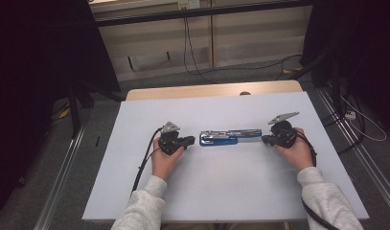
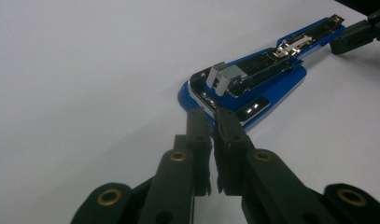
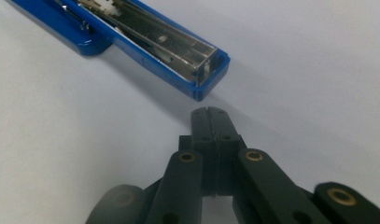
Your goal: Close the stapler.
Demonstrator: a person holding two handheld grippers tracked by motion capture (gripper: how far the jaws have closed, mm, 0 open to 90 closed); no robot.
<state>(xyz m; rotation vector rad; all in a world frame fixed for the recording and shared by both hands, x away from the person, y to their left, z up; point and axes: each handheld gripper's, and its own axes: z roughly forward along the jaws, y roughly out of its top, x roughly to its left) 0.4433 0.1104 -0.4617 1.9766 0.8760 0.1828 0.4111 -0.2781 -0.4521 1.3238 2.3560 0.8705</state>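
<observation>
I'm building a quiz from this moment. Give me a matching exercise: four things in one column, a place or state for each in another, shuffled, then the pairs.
Things:
1. blue stapler
2. left gripper
3. right gripper
4. white table top

Places or states:
A. jaws shut, at the stapler's right end
B. lies opened out flat between the two grippers
C. carries everything
D. jaws nearly closed, at the stapler's left end

Pairs: 1-B, 2-D, 3-A, 4-C

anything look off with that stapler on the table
Yes: the blue stapler lies swung fully open and flat on the white table, its metal staple channel exposed. Both grippers sit at its ends, holding nothing.
</observation>
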